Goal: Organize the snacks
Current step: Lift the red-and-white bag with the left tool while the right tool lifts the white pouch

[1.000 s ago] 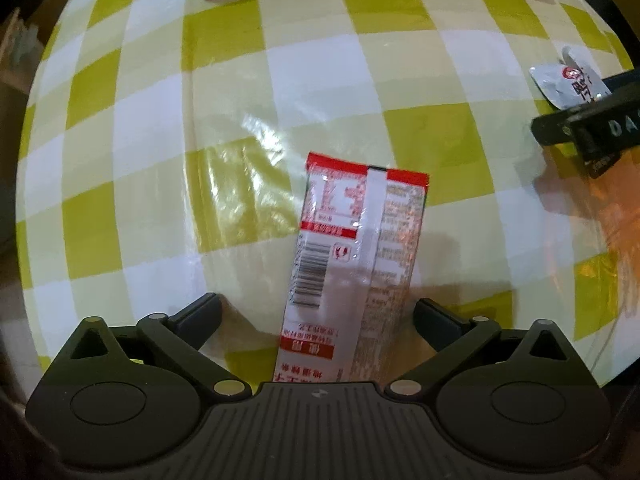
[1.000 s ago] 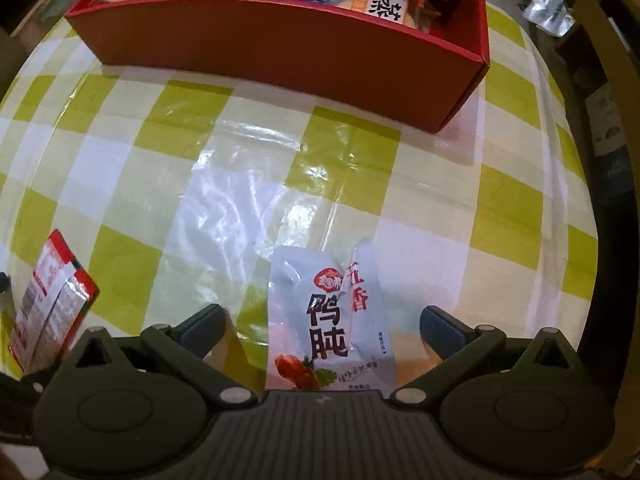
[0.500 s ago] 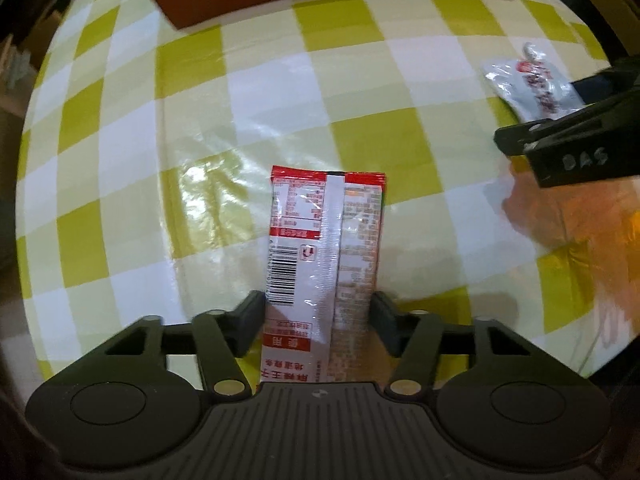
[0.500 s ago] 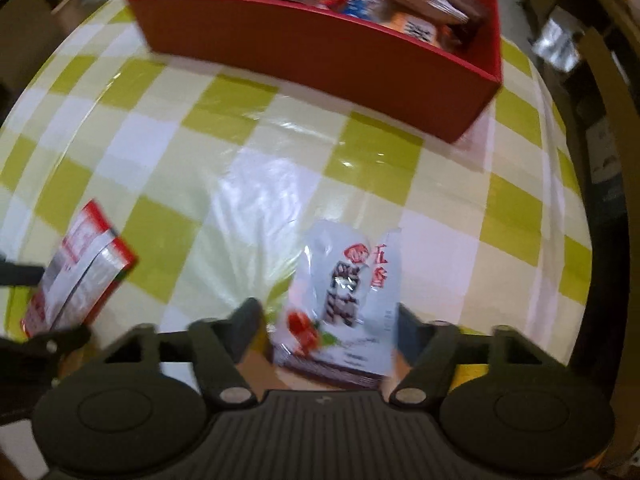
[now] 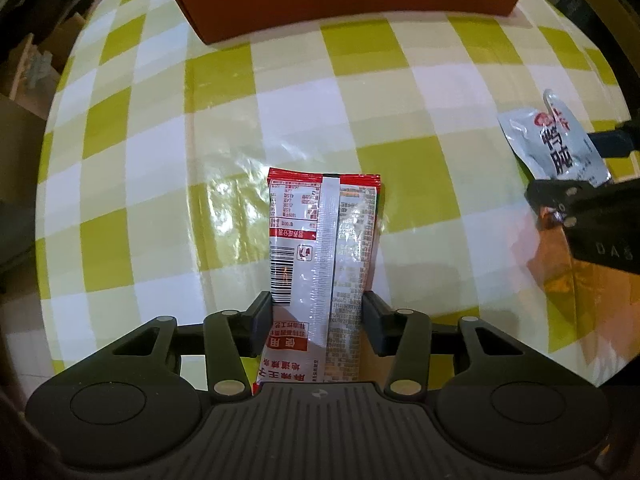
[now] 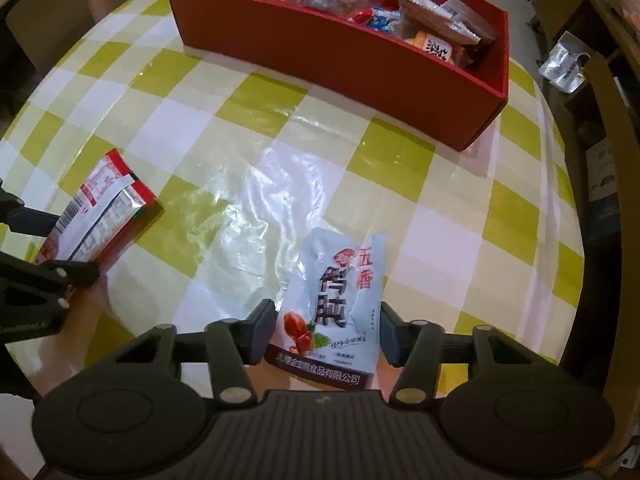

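In the left wrist view, the left gripper [image 5: 316,316] is seen at lower centre, its jaws just closed in against both long edges of a red-and-white snack packet [image 5: 324,248], which is gripped back side up over the green-checked tablecloth [image 5: 160,160]. In the right wrist view, the right gripper [image 6: 328,328] is clamped at lower centre on a silver pouch [image 6: 340,300] with red and black lettering, its jaws having just closed in. A red box [image 6: 360,68] filled with assorted snacks is seen across the top of that frame, well apart from both packets.
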Action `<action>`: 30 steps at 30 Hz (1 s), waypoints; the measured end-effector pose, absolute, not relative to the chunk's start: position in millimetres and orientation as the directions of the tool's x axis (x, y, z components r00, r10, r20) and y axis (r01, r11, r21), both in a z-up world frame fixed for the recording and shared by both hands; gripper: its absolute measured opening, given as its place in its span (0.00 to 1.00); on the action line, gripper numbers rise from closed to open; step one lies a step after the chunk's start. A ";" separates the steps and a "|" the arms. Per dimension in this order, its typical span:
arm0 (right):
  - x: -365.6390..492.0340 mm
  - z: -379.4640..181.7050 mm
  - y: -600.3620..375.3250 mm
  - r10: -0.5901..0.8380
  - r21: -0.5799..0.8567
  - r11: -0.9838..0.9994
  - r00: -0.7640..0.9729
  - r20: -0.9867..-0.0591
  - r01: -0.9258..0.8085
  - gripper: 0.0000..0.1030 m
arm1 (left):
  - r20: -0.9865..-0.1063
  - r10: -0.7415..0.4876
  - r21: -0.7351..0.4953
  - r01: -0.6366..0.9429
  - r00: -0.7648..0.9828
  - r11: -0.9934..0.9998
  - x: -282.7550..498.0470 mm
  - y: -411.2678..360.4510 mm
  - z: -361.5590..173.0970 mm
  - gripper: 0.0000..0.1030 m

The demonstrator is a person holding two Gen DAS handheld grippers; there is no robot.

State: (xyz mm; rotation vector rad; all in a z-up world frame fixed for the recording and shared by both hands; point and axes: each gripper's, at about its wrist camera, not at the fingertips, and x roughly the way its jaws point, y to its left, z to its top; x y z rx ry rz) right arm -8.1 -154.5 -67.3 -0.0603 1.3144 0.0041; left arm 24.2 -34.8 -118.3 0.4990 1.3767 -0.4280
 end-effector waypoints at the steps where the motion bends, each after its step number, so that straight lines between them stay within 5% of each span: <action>1: -7.6 -66.2 -157.2 -0.007 -0.014 1.000 0.251 -0.968 -0.027 0.43 | -0.988 -0.001 0.085 0.561 0.151 0.823 24.4 -34.3 -118.3 0.53; 10: 0.2 -71.5 -166.3 0.009 0.011 1.000 0.240 -0.971 0.007 0.46 | -0.987 0.007 0.097 0.553 0.163 0.827 24.4 -39.7 -119.2 0.53; 12: 3.3 -72.4 -169.0 0.006 0.012 1.000 0.238 -0.971 0.025 0.55 | -0.987 0.010 0.097 0.556 0.158 0.826 27.4 -45.7 -111.4 0.53; 16: 12.1 -78.9 -166.4 -0.016 -0.014 1.000 0.227 -0.974 0.012 0.90 | -0.990 0.012 0.090 0.550 0.143 0.830 30.0 -49.4 -114.0 0.54; 24: 18.1 -65.6 -159.7 0.025 0.035 0.999 0.262 -0.965 0.032 0.90 | -0.993 0.005 0.066 0.533 0.116 0.844 42.6 -42.1 -113.5 0.55; 30: 6.2 -61.7 -171.4 0.059 0.119 0.971 0.274 -0.960 0.209 0.90 | -0.993 0.011 0.071 0.523 0.117 0.849 41.5 -42.6 -110.8 0.55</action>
